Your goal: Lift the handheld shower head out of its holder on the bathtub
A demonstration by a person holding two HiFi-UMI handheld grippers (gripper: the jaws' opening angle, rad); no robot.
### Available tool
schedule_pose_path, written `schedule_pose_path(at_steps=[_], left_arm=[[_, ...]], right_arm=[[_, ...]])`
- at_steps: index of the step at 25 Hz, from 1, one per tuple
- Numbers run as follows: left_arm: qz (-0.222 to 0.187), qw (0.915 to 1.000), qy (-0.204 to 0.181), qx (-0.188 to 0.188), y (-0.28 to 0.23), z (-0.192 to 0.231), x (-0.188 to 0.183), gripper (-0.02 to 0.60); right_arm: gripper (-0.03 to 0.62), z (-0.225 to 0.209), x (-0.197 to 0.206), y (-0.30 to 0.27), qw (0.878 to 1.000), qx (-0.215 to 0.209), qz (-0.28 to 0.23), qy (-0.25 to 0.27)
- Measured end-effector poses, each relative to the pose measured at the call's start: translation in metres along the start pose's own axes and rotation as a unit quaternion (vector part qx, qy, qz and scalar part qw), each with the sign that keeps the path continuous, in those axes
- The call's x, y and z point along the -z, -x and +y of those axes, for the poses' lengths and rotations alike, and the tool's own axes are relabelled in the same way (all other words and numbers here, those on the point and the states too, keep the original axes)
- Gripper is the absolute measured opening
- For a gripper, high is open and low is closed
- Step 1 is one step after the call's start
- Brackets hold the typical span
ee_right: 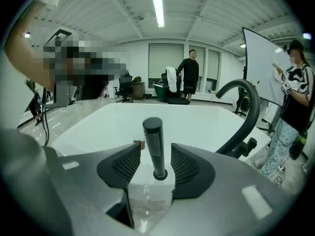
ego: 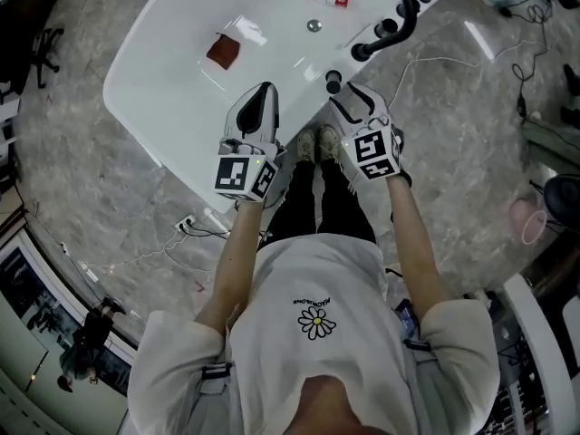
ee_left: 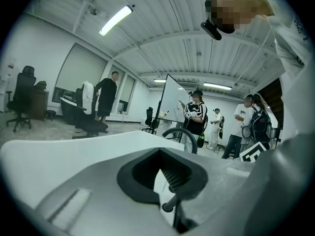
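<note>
Slim black cylindrical shower head stands upright in its holder on the white bathtub rim.
Right gripper gapes around it, untouching; left gripper pinched together, empty. A flat brown square lies in the tub.

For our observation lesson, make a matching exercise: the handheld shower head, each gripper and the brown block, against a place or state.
1 handheld shower head
2 left gripper
3 right gripper
4 brown block

A jaws together
B lying inside the tub
C upright on the tub edge
D jaws apart around the shower head

Pairs: 1-C, 2-A, 3-D, 4-B
</note>
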State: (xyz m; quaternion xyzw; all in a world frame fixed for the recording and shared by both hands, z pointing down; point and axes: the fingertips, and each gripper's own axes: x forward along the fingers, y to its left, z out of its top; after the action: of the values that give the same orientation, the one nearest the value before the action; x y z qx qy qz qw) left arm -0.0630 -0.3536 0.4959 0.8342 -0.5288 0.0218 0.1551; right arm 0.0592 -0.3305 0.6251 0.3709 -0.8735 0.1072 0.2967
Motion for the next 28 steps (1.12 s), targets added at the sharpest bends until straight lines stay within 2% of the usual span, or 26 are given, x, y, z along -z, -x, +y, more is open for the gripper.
schedule_pose_path(at_steps=[7, 10, 16, 23, 28], left_arm=[[0.045, 0.9987, 0.022, -0.010, -0.016, 0.021, 0.067, 0.002], [0.055, 0.9983, 0.020, -0.002, -0.018, 0.025, 0.082, 0.002], [0.059, 0.9981, 0.019, 0.003, -0.021, 0.042, 0.090, 0.002], [0.047, 0.9986, 0.022, 0.008, -0.026, 0.051, 0.085, 0.002], [0.045, 0.9983, 0.035, -0.003, -0.022, 0.053, 0.087, 0.002]], right_arm=[[0.210, -0.004, 0.047, -0.052, 0.998, -0.011, 0.050, 0.049], [0.197, -0.009, 0.060, -0.072, 0.998, -0.001, 0.053, 0.044], [0.155, -0.009, 0.072, -0.103, 0.998, 0.012, 0.058, 0.030], [0.155, -0.011, 0.082, -0.120, 0.997, 0.028, 0.072, 0.005], [0.152, -0.018, 0.087, -0.117, 0.996, 0.032, 0.077, -0.005]])
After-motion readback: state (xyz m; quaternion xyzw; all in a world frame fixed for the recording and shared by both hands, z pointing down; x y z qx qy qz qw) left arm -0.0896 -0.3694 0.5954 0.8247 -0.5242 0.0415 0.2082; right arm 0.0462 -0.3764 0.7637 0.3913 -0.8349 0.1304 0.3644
